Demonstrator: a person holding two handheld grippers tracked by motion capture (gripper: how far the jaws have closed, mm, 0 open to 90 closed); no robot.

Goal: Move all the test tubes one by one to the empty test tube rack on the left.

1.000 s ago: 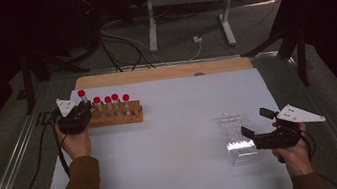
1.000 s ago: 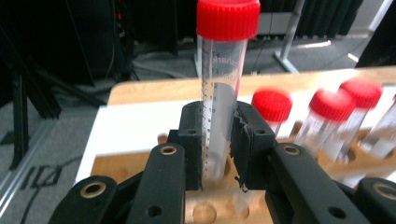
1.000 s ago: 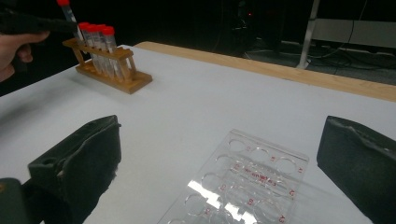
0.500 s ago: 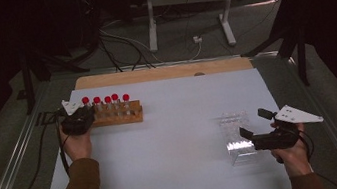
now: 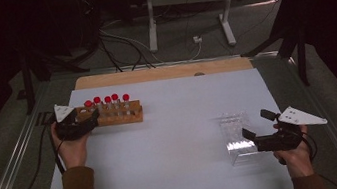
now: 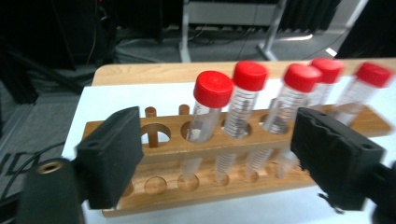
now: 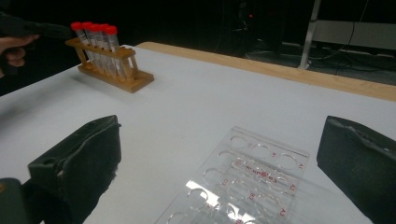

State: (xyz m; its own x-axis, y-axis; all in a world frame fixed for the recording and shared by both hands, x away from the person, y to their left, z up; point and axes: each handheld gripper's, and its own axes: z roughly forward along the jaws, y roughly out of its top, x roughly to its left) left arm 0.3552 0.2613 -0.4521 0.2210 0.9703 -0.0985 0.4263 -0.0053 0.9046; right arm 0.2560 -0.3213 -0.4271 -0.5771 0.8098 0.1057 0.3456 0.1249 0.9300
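Dark room, grey floor [image 5: 8,149], cables [image 5: 118,39]

Red markings on clear rack [image 7: 243,186] are unreadable.

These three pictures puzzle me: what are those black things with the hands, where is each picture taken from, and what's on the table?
A person sits at a table with a hand-held tool in each hand, each ending in a two-jawed claw. The high view looks down from above: the left claw is at the left, the right claw at the right. The other two pictures come from small cameras riding on the tools, looking out between their own black jaws.

On the white table stands a wooden rack holding five red-capped tubes. Near the right claw stands a clear plastic rack, with round holes on top.

The left claw's jaws have just been opening; they stand apart on either side of the wooden rack, gripping nothing. The right claw is open too, holding nothing.
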